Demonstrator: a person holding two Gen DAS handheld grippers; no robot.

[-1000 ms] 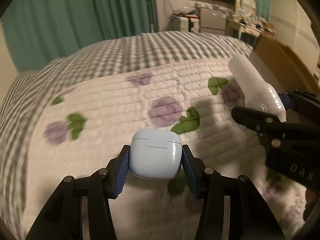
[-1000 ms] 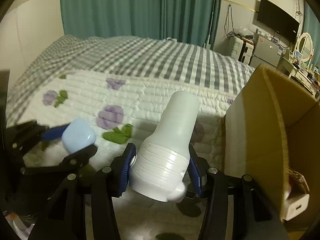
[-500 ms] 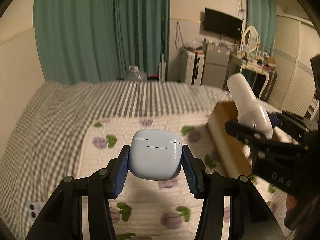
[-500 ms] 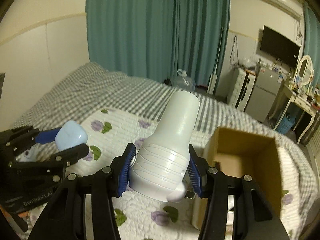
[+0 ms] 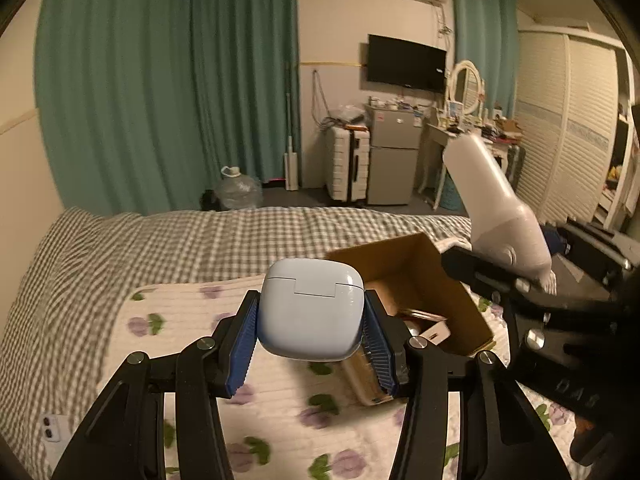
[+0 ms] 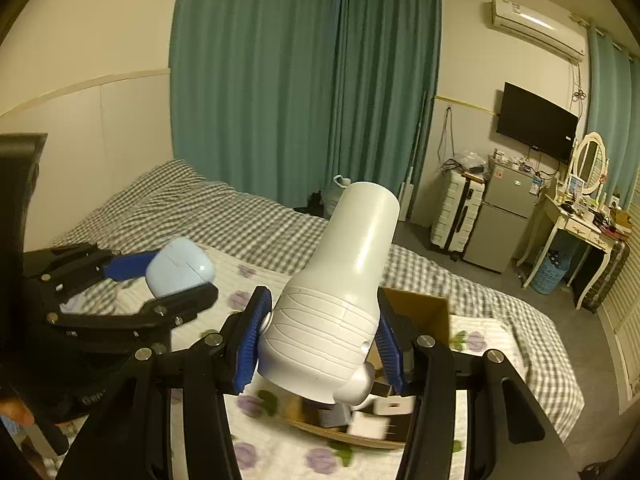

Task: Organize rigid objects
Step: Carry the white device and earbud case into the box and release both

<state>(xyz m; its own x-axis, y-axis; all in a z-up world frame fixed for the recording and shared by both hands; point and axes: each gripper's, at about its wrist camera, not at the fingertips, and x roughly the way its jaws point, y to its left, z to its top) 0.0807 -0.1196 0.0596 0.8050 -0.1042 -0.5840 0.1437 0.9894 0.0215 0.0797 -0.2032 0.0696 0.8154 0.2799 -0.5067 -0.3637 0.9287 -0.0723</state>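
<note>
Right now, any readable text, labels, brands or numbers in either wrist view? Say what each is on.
"DAS": pale letters, partly cut off, on the right gripper body in the left wrist view.
Stickers on the small fridge: too small to read.
Air conditioner label: blurred, unreadable.
Blue earbud case, white bottle, cardboard box: no text visible.

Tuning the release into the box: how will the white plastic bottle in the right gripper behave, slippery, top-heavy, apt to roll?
The white plastic bottle looks rigid: no denting where the right gripper clamps its ribbed base. Its smooth, glossy, tapering wall could slip, though the ribs probably help. Round in section, it would likely roll if laid on the quilt, less so inside the cardboard box.
</note>
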